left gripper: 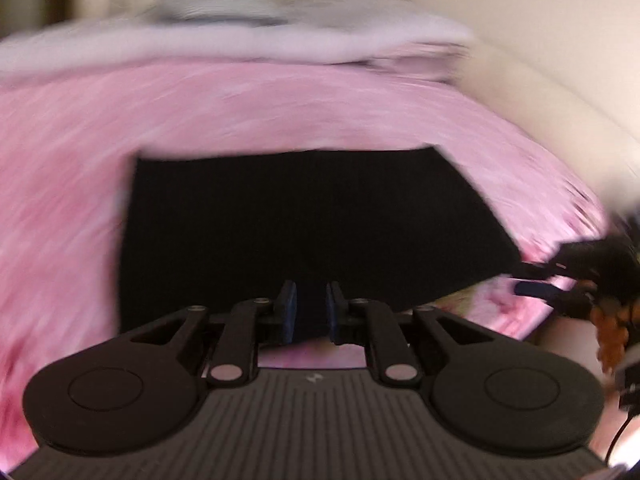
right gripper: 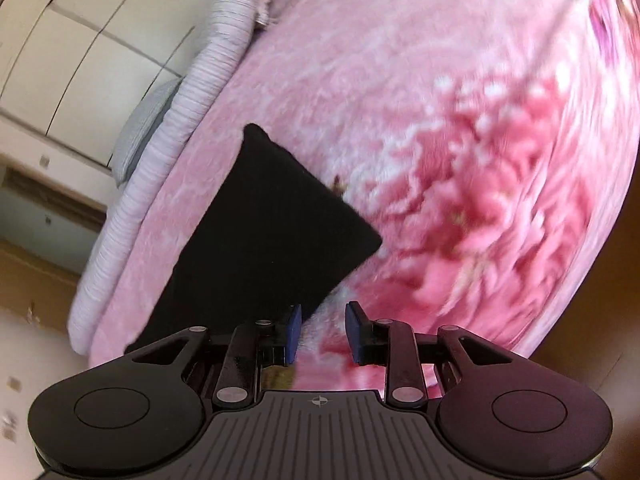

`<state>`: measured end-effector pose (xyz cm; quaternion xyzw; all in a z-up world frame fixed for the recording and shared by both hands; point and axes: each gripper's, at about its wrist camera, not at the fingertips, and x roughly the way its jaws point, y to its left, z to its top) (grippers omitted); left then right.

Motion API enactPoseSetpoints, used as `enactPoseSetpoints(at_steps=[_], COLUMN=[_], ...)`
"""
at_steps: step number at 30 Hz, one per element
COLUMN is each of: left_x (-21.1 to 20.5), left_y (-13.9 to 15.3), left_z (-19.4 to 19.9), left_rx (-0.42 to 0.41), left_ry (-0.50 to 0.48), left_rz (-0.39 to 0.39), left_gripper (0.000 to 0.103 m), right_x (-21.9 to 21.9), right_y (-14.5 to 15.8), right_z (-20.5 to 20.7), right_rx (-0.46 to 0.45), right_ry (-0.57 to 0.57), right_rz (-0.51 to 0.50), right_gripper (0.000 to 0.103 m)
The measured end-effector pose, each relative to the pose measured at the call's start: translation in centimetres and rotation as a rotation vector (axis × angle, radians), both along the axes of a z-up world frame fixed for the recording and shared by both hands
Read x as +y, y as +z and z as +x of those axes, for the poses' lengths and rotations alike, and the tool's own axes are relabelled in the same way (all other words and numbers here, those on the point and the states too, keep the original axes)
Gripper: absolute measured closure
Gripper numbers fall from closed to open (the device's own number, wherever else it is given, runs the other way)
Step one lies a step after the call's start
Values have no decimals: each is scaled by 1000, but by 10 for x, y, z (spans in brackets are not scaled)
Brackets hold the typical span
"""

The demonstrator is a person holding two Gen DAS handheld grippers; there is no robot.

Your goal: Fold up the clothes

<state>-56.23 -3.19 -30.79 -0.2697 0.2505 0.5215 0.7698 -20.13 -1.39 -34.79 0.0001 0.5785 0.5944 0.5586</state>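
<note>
A black folded garment (left gripper: 304,220) lies flat on a pink flowered bedspread (left gripper: 280,112). My left gripper (left gripper: 311,312) sits at the garment's near edge, its blue pads a little apart with black cloth between them; whether they pinch it is unclear. In the right wrist view the same garment (right gripper: 264,232) lies to the left on the bedspread (right gripper: 460,140). My right gripper (right gripper: 322,332) is open and empty, just off the garment's near right corner. The right gripper also shows at the right edge of the left wrist view (left gripper: 552,280).
A rolled white-lilac blanket (right gripper: 168,140) runs along the far side of the bed, with a grey pillow (right gripper: 144,124) behind it. Cream wardrobe doors (right gripper: 72,40) stand beyond. The bed's near edge drops to a brown floor (right gripper: 592,360). Both views are motion-blurred.
</note>
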Motion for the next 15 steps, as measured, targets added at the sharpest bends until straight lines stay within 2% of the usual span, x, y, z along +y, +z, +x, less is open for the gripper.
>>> enactPoseSetpoints(at_steps=[1,3,6,8,10,11,12,14,15], left_x=[10,25,36,42,45,46,49,53,58], left_y=[-1,-3,-10,-16,-18,-21,-25,-29,-30], left_z=[10,25,31,35,33,33,34,33,31], left_rx=[16,80,120,144,132,129,125,112,96], left_ry=[-53,-150,-216,-258,-263,-263,-260,-257,-255], left_rz=[6,22,21,20,6,-2,-9,-14,-20], left_gripper=[92,93,94,94,95,95,95,95,94], right_x=[1,2,3,9,26,39,51,74,78], right_y=[-1,14,37,50,54,51,47,39,33], right_z=[-1,-9,-20,-32,-45,-52,-64,-88,-100], right_rx=[3,-113,-302,-404,-380,-349,-339,-326,-351], right_ry=[2,42,107,197,345,423,496,639,683], right_rz=[0,49,131,223,284,281,268,240,225], right_gripper=[75,75,75,75,75,80,91,98,100])
